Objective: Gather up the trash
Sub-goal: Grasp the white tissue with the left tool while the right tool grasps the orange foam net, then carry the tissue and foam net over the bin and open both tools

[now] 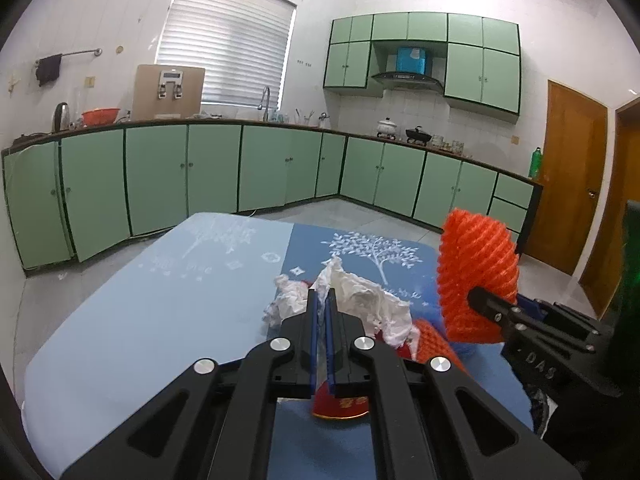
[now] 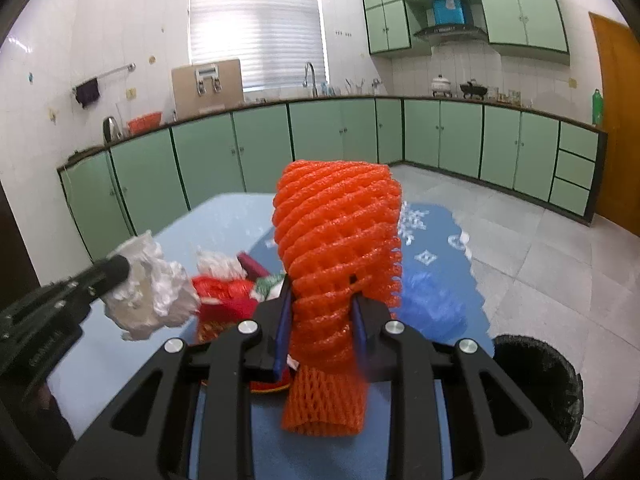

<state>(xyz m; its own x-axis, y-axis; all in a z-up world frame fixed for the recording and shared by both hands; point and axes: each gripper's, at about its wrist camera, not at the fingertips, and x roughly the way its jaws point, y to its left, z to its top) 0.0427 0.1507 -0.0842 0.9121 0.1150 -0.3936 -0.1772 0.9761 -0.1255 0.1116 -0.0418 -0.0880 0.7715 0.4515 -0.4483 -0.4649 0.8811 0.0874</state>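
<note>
My left gripper (image 1: 321,300) is shut on a crumpled white tissue (image 1: 360,300), held above the blue table; it also shows in the right wrist view (image 2: 148,300). My right gripper (image 2: 322,300) is shut on an orange foam fruit net (image 2: 340,240), which stands upright between the fingers; the net also shows in the left wrist view (image 1: 476,268). Below the grippers on the table lie a red paper cup (image 1: 340,404), another white tissue (image 1: 286,300), a second orange net (image 1: 434,346), red wrappers (image 2: 224,300) and a blue plastic bag (image 2: 432,308).
A black trash bin (image 2: 540,380) stands on the floor right of the table (image 1: 160,300). Green kitchen cabinets (image 1: 216,168) run along the far walls. A wooden door (image 1: 572,184) is at the right.
</note>
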